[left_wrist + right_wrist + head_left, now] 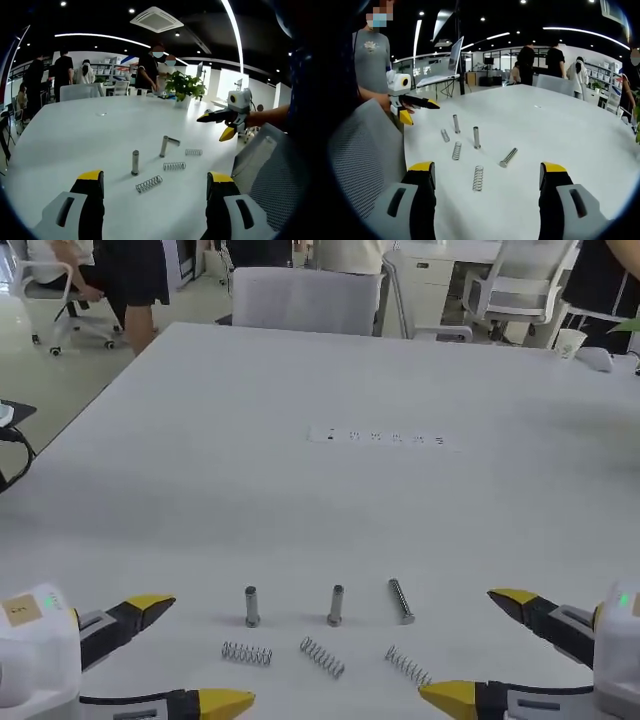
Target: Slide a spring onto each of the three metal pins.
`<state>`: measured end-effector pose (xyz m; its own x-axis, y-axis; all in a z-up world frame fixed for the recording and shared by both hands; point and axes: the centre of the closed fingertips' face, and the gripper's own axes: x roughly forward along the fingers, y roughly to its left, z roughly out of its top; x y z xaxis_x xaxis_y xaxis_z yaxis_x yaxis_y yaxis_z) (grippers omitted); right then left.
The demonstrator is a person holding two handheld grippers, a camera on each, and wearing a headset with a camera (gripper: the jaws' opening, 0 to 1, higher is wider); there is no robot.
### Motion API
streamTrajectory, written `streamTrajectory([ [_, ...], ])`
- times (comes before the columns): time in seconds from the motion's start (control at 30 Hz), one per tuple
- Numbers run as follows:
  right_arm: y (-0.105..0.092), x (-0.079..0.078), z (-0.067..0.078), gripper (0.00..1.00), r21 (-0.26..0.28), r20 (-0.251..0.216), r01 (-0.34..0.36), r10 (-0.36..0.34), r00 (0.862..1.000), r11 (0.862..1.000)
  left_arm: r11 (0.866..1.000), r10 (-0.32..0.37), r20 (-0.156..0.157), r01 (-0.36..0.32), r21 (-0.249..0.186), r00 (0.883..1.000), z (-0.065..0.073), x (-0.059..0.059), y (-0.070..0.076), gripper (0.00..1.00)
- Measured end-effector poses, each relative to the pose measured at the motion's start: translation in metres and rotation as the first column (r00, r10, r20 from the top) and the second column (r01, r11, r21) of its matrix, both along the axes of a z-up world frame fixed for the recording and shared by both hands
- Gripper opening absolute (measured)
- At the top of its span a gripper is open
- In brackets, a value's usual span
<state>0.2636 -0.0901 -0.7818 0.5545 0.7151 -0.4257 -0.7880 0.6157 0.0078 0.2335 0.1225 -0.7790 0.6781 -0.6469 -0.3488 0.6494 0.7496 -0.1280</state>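
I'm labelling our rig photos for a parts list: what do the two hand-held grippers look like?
The two match. The left hand-held gripper and the right hand-held gripper each have a white housing, black jaws with yellow tips, and a small green light on top. The left one also carries a small tan sticker. In the gripper views, each jaw sits on a light grey block with a slot in it.

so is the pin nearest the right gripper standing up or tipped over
Tipped over: that pin lies on its side on the table, while the middle pin and far pin stand upright.
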Motion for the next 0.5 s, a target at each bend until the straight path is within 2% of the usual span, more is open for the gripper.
streamTrajectory([
  [0.27, 0.0001, -0.0025, -0.0033, 0.86, -0.006, -0.012, 0.000, 0.000, 1.000, 1.000, 1.000, 0.006, 0.001, -0.006, -0.002, 1.000, -0.0003, -0.0019, 0.0024, 0.81],
  [0.5, -0.0020, 0.0023, 0.0011, 0.84, -0.004, -0.011, 0.011, -0.012, 1.000, 1.000, 1.000, 0.004, 0.005, -0.004, -0.003, 1.000, 0.0009, -0.0008, 0.0011, 0.81],
])
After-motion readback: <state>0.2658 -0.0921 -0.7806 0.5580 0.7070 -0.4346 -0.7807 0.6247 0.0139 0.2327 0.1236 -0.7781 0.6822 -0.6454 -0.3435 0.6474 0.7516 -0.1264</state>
